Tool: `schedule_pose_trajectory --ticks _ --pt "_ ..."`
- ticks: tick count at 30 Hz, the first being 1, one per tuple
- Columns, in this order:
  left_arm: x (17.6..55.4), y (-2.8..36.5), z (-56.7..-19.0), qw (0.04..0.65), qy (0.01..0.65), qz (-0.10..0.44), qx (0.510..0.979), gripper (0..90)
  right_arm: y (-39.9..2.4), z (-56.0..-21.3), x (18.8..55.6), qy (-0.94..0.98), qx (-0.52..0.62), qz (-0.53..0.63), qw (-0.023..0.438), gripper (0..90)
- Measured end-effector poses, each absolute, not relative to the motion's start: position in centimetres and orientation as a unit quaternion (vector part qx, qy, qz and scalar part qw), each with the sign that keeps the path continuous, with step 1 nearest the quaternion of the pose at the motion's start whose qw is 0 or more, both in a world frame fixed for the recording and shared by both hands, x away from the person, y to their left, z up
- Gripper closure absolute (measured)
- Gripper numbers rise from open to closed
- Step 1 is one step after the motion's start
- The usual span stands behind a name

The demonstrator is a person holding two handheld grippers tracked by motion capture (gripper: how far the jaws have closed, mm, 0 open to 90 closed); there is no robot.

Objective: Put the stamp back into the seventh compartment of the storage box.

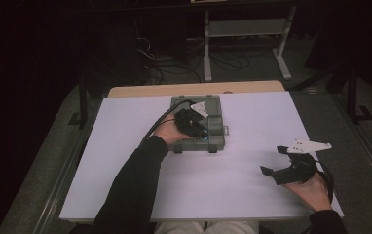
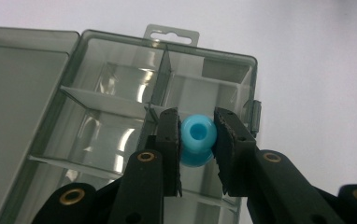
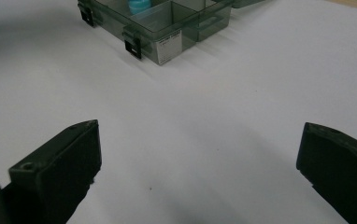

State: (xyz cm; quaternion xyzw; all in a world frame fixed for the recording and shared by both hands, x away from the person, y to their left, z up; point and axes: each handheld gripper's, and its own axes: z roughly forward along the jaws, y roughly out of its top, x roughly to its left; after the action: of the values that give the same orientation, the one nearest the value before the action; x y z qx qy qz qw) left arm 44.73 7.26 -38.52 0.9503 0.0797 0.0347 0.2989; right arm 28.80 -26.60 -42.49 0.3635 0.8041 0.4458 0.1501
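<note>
My left arm reaches forward across the white worktop, sleeve dark, hand wrapped round the left tongs and tipped down over the box. Those tongs are clamped on one blue bead; in the left gripper view the two jaws press its sides and its hole faces the camera. The bead hangs just above a compartment on the near right side of the box, close to the wall with the latch; I cannot tell whether it touches the floor of that compartment.

My right hand rests at the near right corner of the worktop, palm up under the right tongs, which point left and a little far, toward the box. Their jaws stand wide apart with nothing between them, held low over bare worktop.

There is one box, smoky clear plastic, lid thrown back and lying flat. Its dividers make several compartments; four show in the left gripper view. From the right gripper view I see two dark clasps on its near wall and a small label. One bead, two tongs.
</note>
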Motion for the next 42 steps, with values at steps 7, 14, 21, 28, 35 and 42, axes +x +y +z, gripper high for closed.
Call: schedule_pose_trajectory --ticks 7,14,21,28,35,42 --pt "45.0 7.3 -39.1 0.288 0.084 0.026 0.954 72.8 -26.6 -42.5 28.8 0.804 0.363 0.446 0.149 0.0" --pt "45.1 7.4 -39.0 0.292 0.090 0.014 0.952 68.3 -26.5 -42.6 28.9 0.805 0.364 0.445 0.149 0.0" --pt "45.0 7.9 -38.5 0.303 0.099 0.016 0.948 52.5 -26.5 -42.6 28.9 0.806 0.362 0.445 0.148 0.0" --pt "44.7 8.3 -37.6 0.319 0.110 0.029 0.941 32.0 -26.4 -42.7 28.9 0.807 0.362 0.443 0.146 0.0" --pt "44.2 8.9 -36.7 0.337 0.122 0.035 0.933 12.6 -26.4 -42.7 28.9 0.806 0.362 0.445 0.147 0.0" --pt "43.8 10.0 -35.8 0.344 0.141 0.050 0.927 0.0 -26.4 -42.6 28.8 0.806 0.361 0.445 0.147 0.0"
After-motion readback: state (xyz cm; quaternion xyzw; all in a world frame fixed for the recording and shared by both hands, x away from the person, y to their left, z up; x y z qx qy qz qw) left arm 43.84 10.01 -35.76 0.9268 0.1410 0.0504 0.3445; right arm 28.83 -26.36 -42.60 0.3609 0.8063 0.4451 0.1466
